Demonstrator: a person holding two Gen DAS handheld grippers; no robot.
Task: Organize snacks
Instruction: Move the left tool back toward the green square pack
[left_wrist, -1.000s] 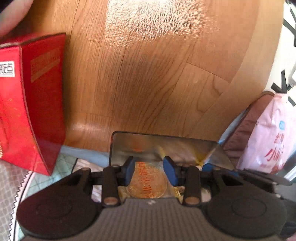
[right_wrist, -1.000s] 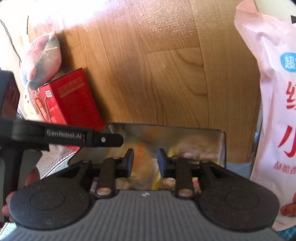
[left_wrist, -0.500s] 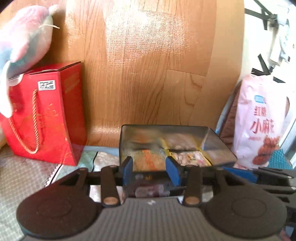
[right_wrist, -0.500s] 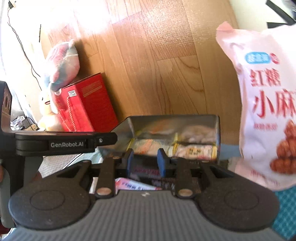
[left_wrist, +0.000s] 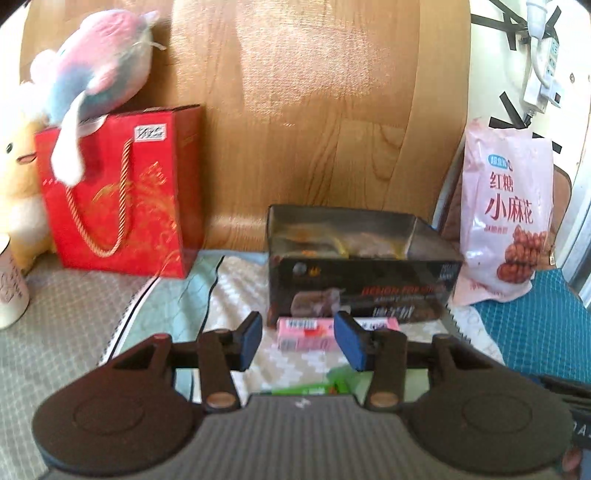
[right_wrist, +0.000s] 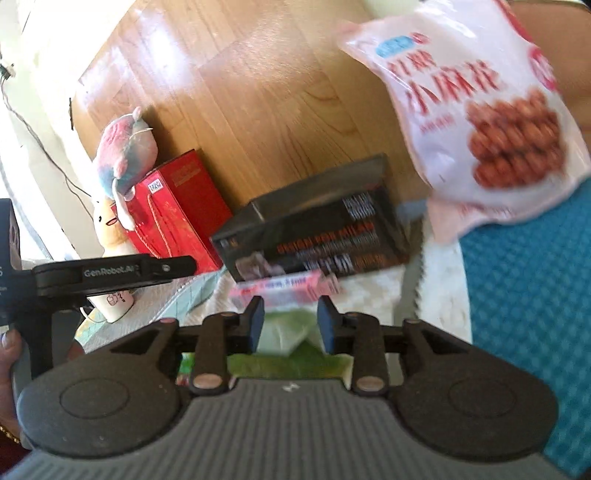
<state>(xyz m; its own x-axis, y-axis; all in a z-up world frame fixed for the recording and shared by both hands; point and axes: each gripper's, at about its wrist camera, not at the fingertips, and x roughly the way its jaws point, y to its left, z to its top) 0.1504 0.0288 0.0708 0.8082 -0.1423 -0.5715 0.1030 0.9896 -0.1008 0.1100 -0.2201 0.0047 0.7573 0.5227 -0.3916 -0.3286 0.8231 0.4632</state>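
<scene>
With both the left gripper and right gripper spread and empty, lower the left fingers squarely astride the pink packet (just before the black box), then clench

The left wrist view looks level and straight at the open black box from close by. The right wrist view is tilted, further right. Both share the box, red bag and pink packet.

One open black cardboard snack box, one pink snack bag, one flat pink packet, one red paper gift bag, two plush toys.
</scene>
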